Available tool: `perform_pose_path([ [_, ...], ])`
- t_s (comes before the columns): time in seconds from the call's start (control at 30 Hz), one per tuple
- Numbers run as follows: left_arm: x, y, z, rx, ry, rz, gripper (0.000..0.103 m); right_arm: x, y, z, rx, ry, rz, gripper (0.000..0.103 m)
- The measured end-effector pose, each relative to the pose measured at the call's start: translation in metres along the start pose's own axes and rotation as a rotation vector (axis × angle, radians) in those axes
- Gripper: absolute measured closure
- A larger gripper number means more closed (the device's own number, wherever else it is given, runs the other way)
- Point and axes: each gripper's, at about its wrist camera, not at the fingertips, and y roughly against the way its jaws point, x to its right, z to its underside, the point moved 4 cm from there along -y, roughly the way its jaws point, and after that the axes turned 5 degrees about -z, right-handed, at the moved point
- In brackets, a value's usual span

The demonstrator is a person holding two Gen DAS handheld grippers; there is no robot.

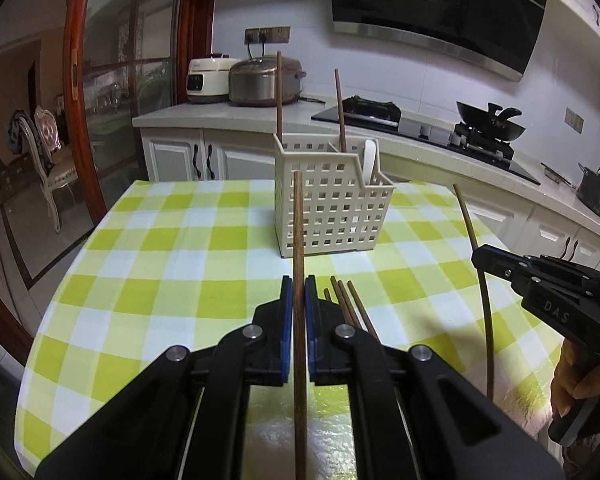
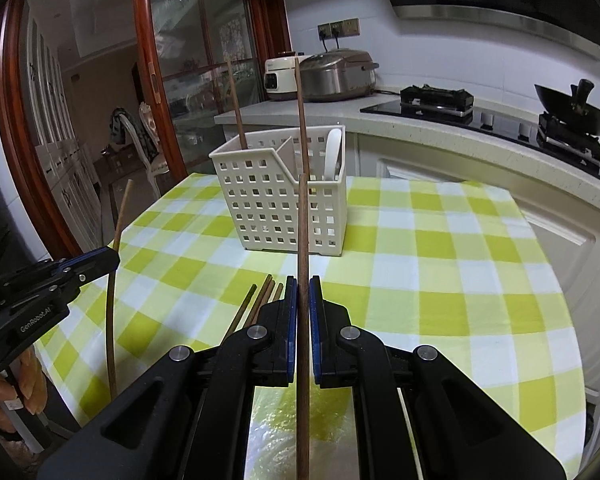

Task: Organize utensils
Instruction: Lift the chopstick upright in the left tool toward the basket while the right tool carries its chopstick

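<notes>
Carrying: each gripper has one wooden chopstick clamped and lifted above the checked tablecloth [image 1: 172,240], on the way to the white holder.
Left gripper [image 1: 299,292]: jaws nearly together, pinching a brown chopstick [image 1: 298,240] that stands upright between the blue pads, its top level with the holder's front wall.
Right gripper [image 2: 303,292]: jaws likewise narrow, clamped on a second chopstick [image 2: 303,248], also upright.
Holder [image 1: 332,208]: a perforated white caddy at the far middle of the table, well apart from both grippers; it already has two chopsticks [image 1: 278,96] and a white spoon [image 1: 370,156] standing in it.
Still to sort: a small bundle of loose chopsticks [image 1: 348,304] lying on the cloth, near side, just right of the left gripper's tips.
Hand pose: both grippers point forward and downward, side by side; a hand [image 1: 580,384] shows on the right gripper's handle.
Next move: carrying each stick over the caddy, lowering its bottom end into a compartment, then letting go.
Hedge: which compartment the standing sticks occupy is hard to tell; probably the rear ones.
</notes>
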Motion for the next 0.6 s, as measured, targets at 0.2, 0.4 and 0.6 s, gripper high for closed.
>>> perform_pose_path([
  [0.2,0.0,0.015,0.0,0.035,-0.002,0.001,0.097,-0.004,0.014,-0.002,0.031,0.011,0.005,0.096],
  [0.4,0.0,0.027,-0.002,0.063,0.0,0.005,0.097,-0.005,0.029,-0.005,0.071,0.011,0.006,0.096],
  [0.6,0.001,0.037,-0.005,0.089,-0.002,0.005,0.097,-0.009,0.037,-0.005,0.086,0.021,0.004,0.096],
])
